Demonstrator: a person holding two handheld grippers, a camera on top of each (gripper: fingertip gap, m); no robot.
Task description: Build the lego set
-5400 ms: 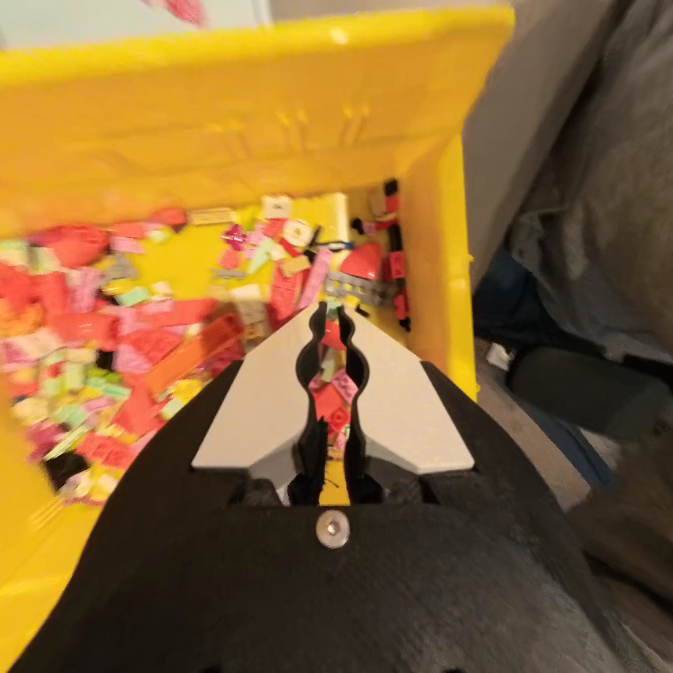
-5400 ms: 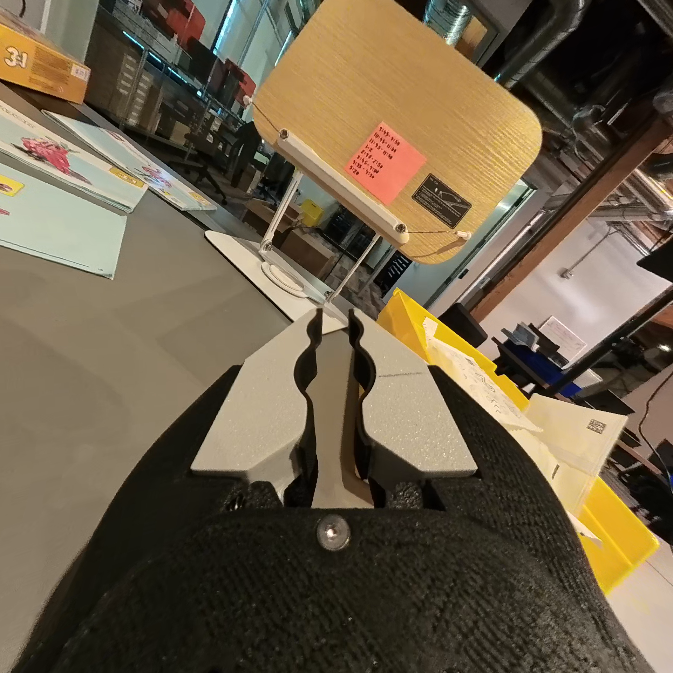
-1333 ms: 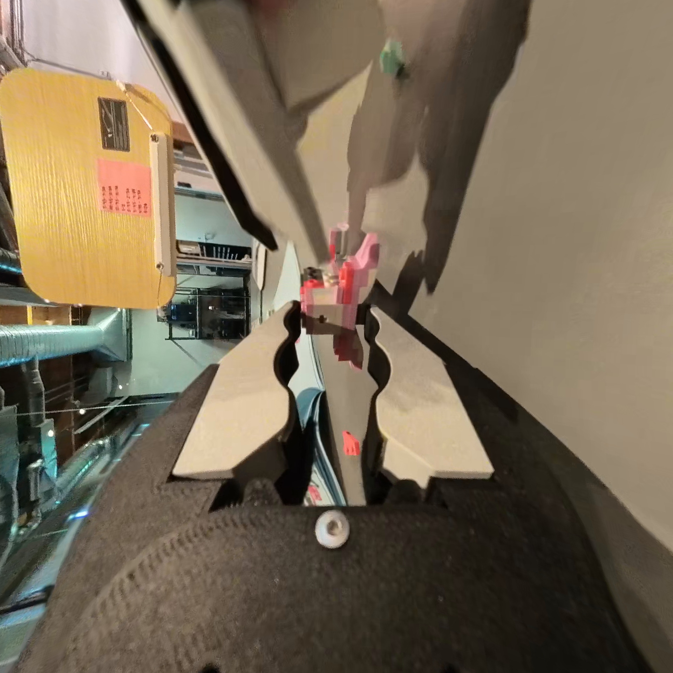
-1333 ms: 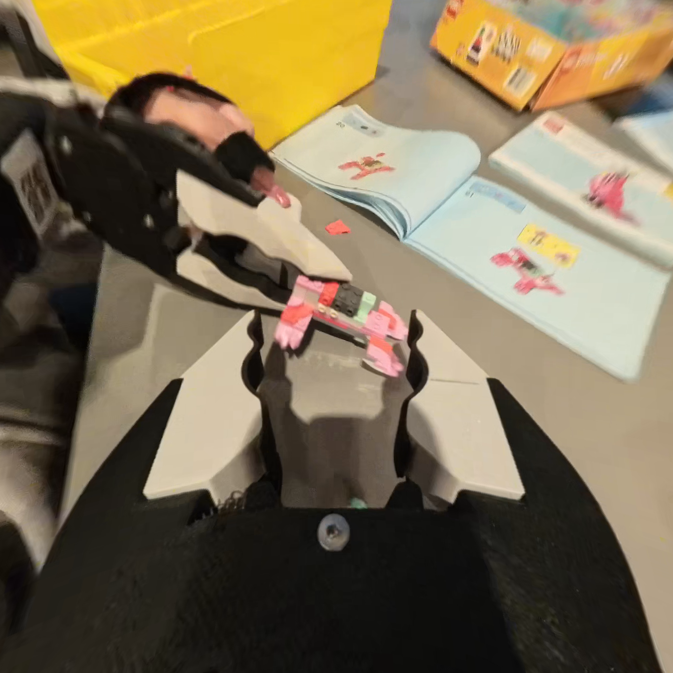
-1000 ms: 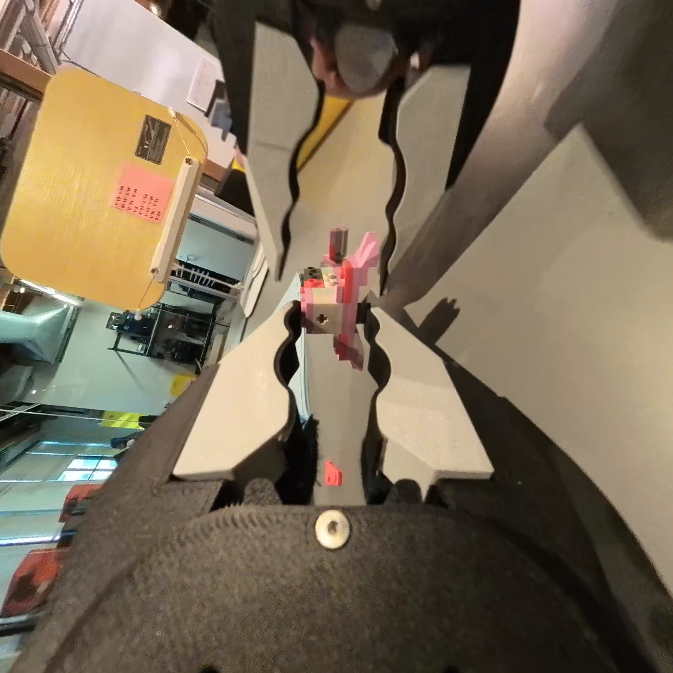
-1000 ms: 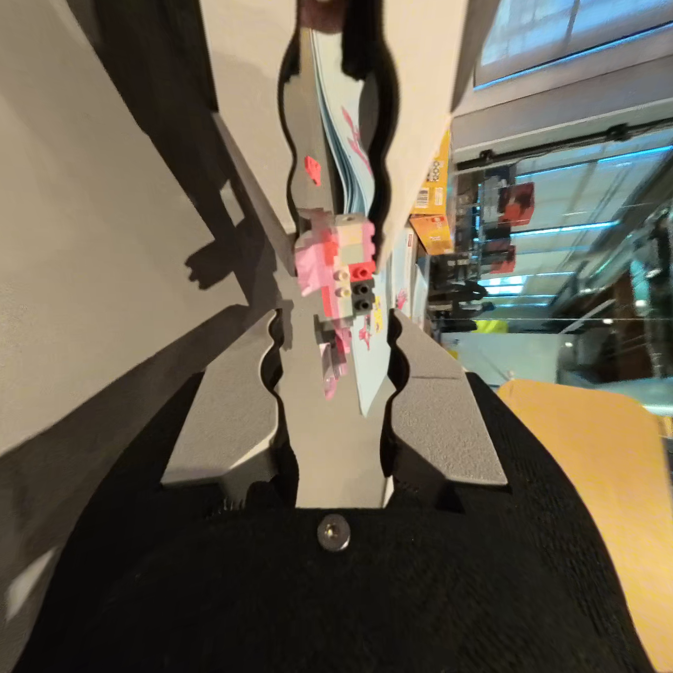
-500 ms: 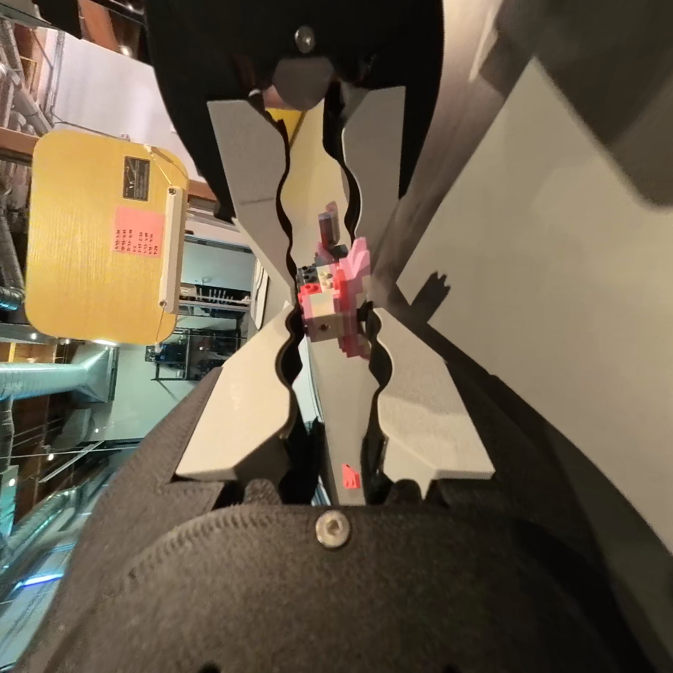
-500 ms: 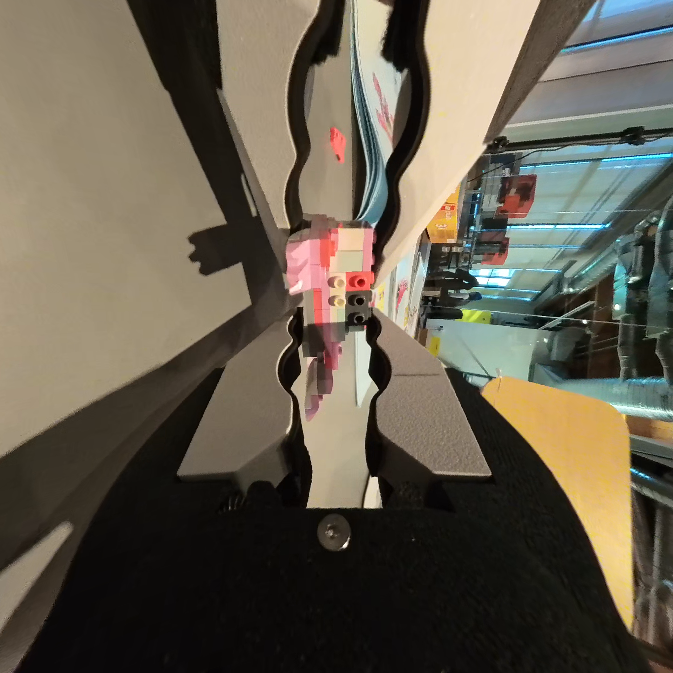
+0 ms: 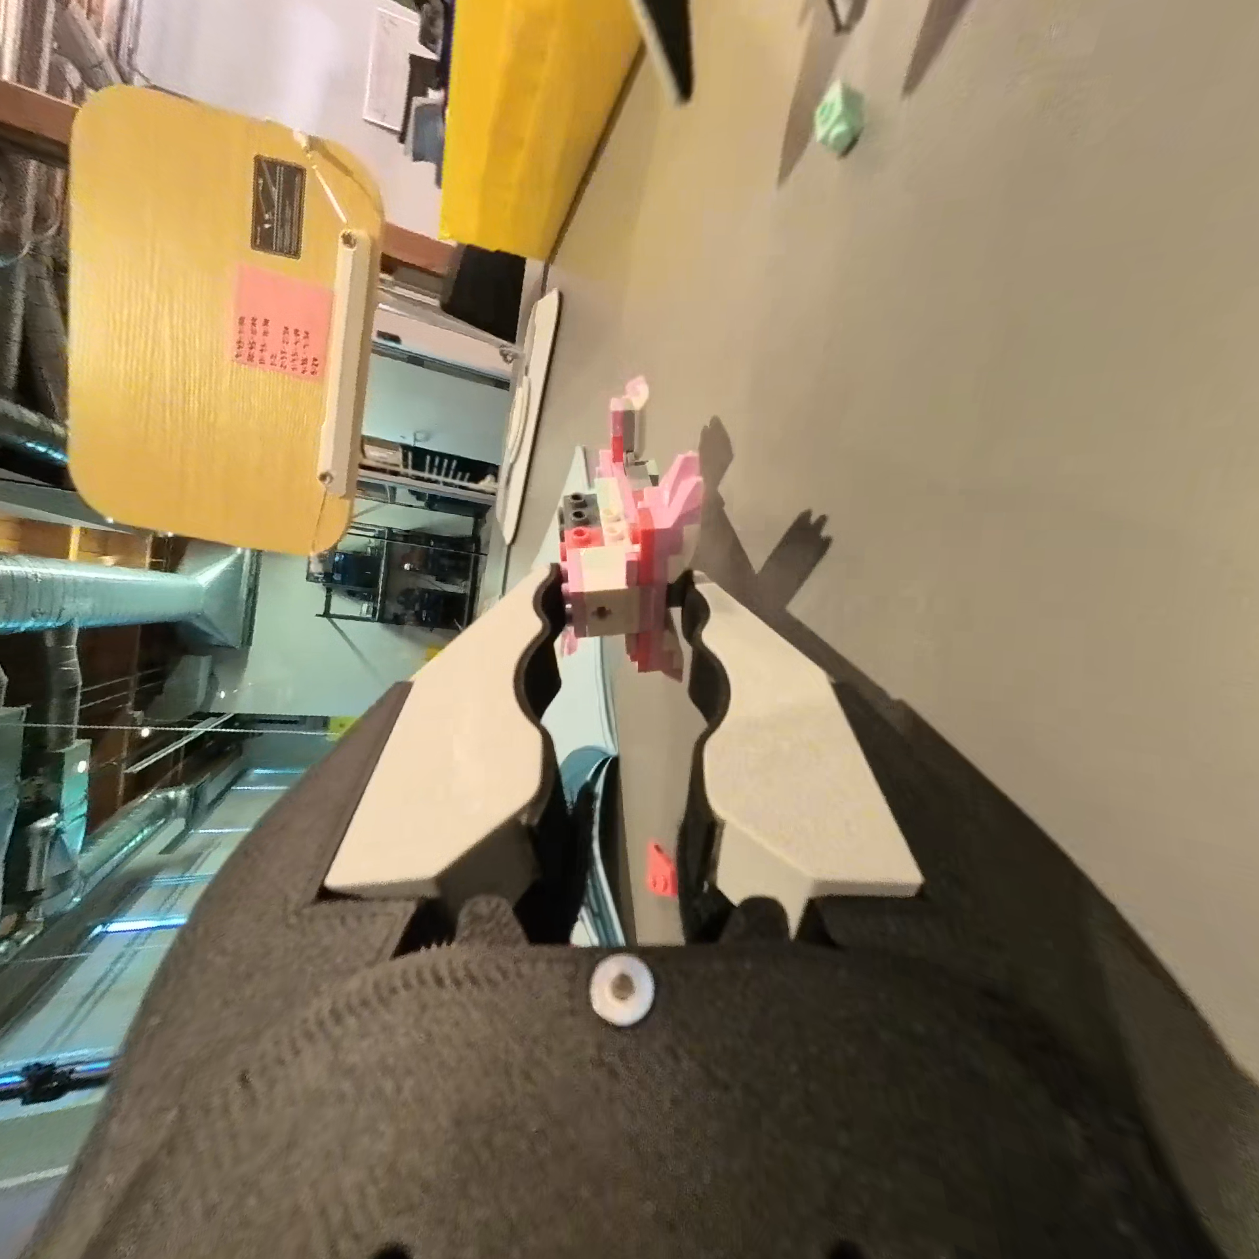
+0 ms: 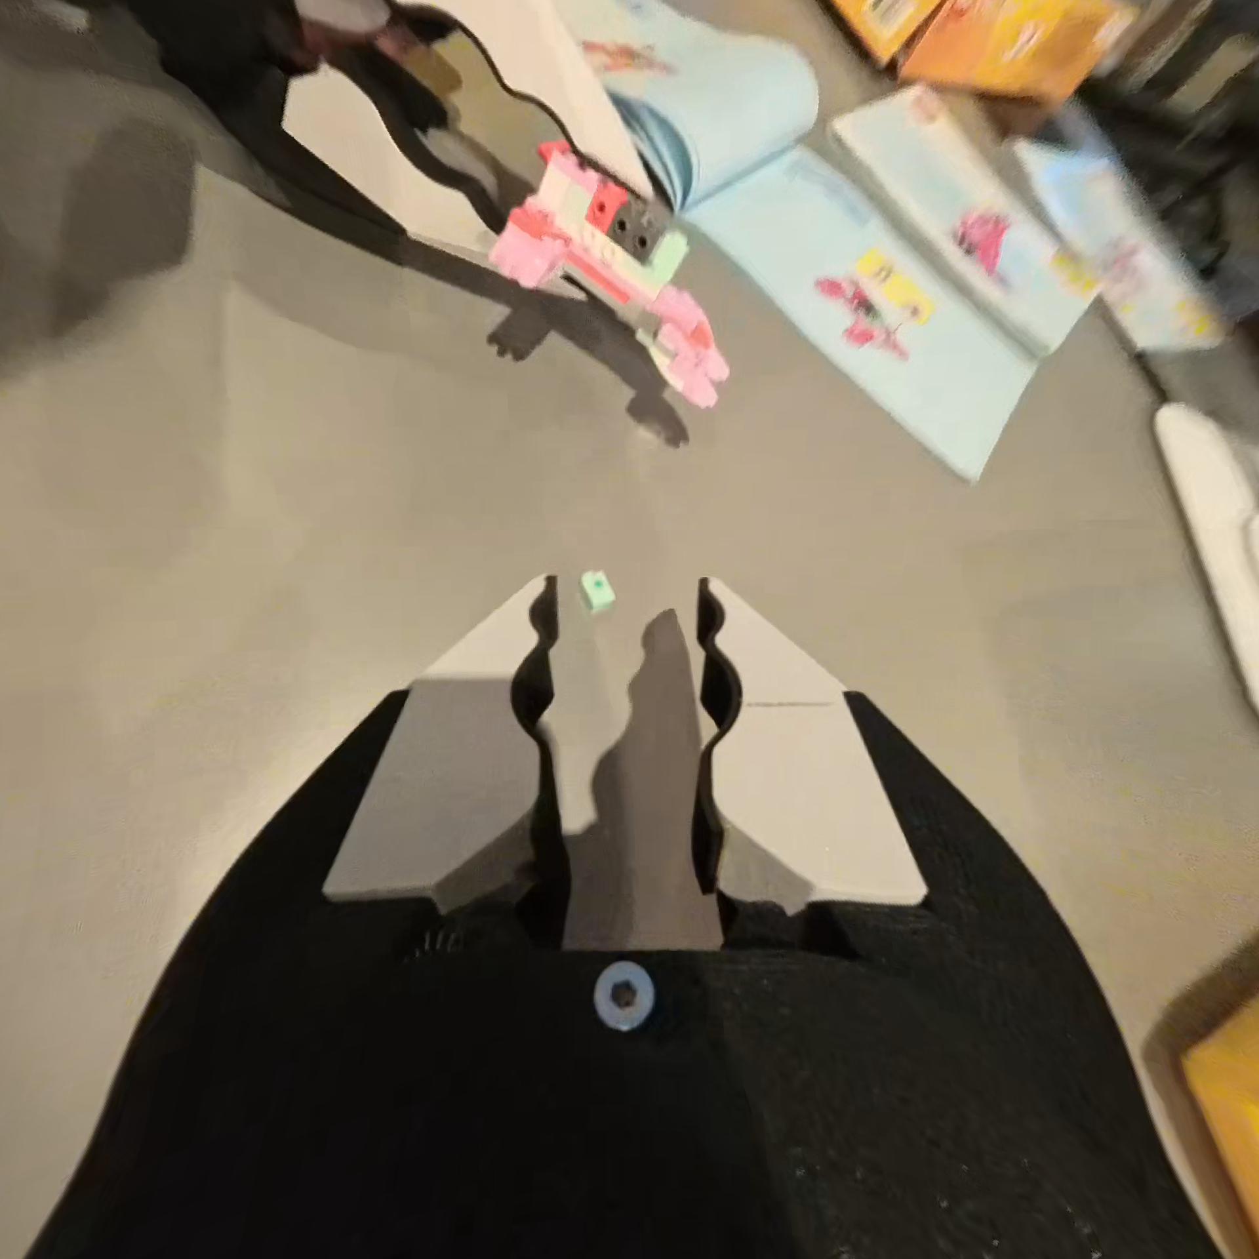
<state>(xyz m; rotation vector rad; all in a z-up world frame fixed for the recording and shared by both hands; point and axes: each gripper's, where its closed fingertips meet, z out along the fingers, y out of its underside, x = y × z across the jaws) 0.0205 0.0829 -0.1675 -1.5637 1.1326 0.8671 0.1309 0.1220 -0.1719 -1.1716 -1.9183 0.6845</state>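
Note:
My left gripper (image 9: 620, 586) is shut on a small pink, red and white lego model (image 9: 630, 545), held just above the grey table (image 9: 988, 477). The right wrist view shows the same model (image 10: 606, 252) in the left gripper's fingers (image 10: 545, 82), at the far side of the table. My right gripper (image 10: 621, 589) is open and empty, low over the table. A small mint green brick (image 10: 597, 591) lies on the table between its fingertips. The same green brick (image 9: 841, 116) shows far off in the left wrist view.
Open light blue instruction booklets (image 10: 906, 272) lie at the right of the model. An orange lego box (image 10: 988, 41) stands behind them. A yellow bin (image 9: 538, 116) and a wooden board on a white stand (image 9: 204, 320) are at the table's far end. A red brick (image 9: 659, 875) lies on the table. The left gripper's tips are roughly 12 cm from the right gripper's.
My right gripper has let go of the model's end, pulled back and turned down over the green brick. My left gripper still holds the model.

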